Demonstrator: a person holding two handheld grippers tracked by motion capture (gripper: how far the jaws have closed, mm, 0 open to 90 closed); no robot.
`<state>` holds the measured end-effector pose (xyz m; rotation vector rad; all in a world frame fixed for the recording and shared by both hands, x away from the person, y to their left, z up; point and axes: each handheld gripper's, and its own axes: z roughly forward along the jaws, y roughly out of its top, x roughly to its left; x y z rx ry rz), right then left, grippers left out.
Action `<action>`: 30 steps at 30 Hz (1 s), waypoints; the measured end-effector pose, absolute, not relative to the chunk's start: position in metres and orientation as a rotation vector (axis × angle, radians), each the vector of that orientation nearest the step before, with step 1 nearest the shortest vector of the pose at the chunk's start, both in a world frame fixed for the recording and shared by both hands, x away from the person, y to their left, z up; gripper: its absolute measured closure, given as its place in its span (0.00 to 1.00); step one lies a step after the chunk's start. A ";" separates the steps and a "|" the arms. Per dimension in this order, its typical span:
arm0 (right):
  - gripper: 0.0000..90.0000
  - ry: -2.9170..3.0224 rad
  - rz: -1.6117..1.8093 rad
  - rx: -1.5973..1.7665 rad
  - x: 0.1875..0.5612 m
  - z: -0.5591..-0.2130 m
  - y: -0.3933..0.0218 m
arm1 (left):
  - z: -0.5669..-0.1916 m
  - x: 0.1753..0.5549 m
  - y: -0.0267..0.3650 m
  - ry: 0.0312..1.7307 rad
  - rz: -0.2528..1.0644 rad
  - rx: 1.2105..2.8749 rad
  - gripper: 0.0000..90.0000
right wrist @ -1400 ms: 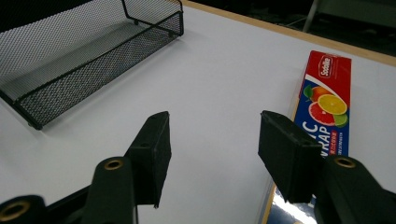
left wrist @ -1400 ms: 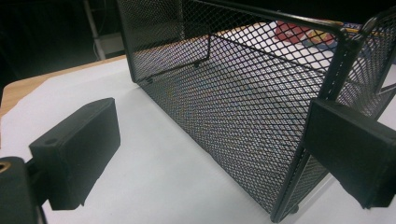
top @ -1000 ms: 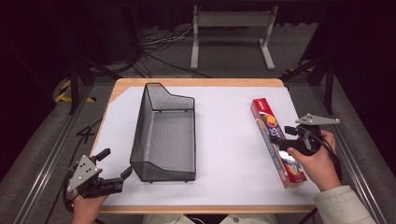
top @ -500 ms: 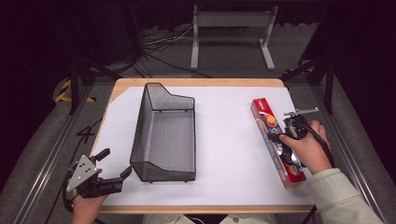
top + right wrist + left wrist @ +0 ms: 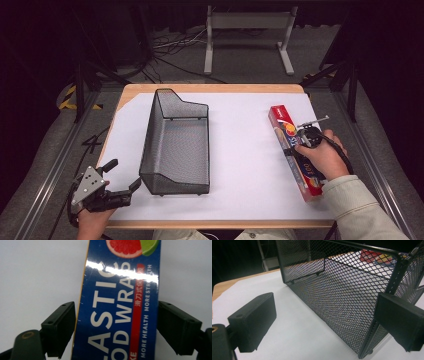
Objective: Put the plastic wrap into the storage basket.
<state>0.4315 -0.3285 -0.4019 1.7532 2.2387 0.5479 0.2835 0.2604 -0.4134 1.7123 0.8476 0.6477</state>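
Note:
A long blue and red plastic wrap box (image 5: 283,121) lies on the white table cover at the right. My right gripper (image 5: 301,148) is lowered over its middle. In the right gripper view the two black jaws stand on either side of the box (image 5: 120,302), close to its long edges, and the right gripper (image 5: 116,325) is open. A black wire mesh basket (image 5: 150,145) stands left of the table's centre. My left gripper (image 5: 122,175) hovers open at the basket's near left corner. In the left gripper view that gripper (image 5: 325,312) faces the basket's mesh wall (image 5: 342,297).
The white cover (image 5: 240,150) lies on a wooden table whose edge (image 5: 210,88) shows at the back. A metal stand (image 5: 247,30) and cables (image 5: 170,47) are on the floor beyond. Metal rails (image 5: 55,165) run along both sides.
My right gripper has moved left and down from beside the box onto its middle, and its jaws now straddle it. The left gripper has stayed where it was.

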 end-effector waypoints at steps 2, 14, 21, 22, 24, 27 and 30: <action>0.23 2.245 0.540 1.756 0.433 -0.405 -0.326 | -0.413 0.283 0.261 0.849 0.648 1.711 0.06; 0.44 2.173 0.421 1.838 0.433 -0.407 -0.318 | -0.414 0.284 0.260 0.847 0.649 1.712 0.06; 0.45 2.159 0.488 1.850 0.433 -0.395 -0.319 | -0.414 0.284 0.261 0.850 0.650 1.711 0.06; 0.45 2.154 0.509 1.841 0.431 -0.392 -0.318 | -0.414 0.284 0.261 0.848 0.649 1.712 0.06; 0.45 2.147 0.550 1.827 0.428 -0.385 -0.318 | -0.414 0.284 0.261 0.848 0.650 1.712 0.06; 0.45 2.142 0.618 1.827 0.425 -0.376 -0.317 | -0.413 0.284 0.261 0.849 0.647 1.709 0.06; 0.45 2.136 0.667 1.812 0.422 -0.368 -0.316 | -0.413 0.284 0.261 0.850 0.646 1.708 0.06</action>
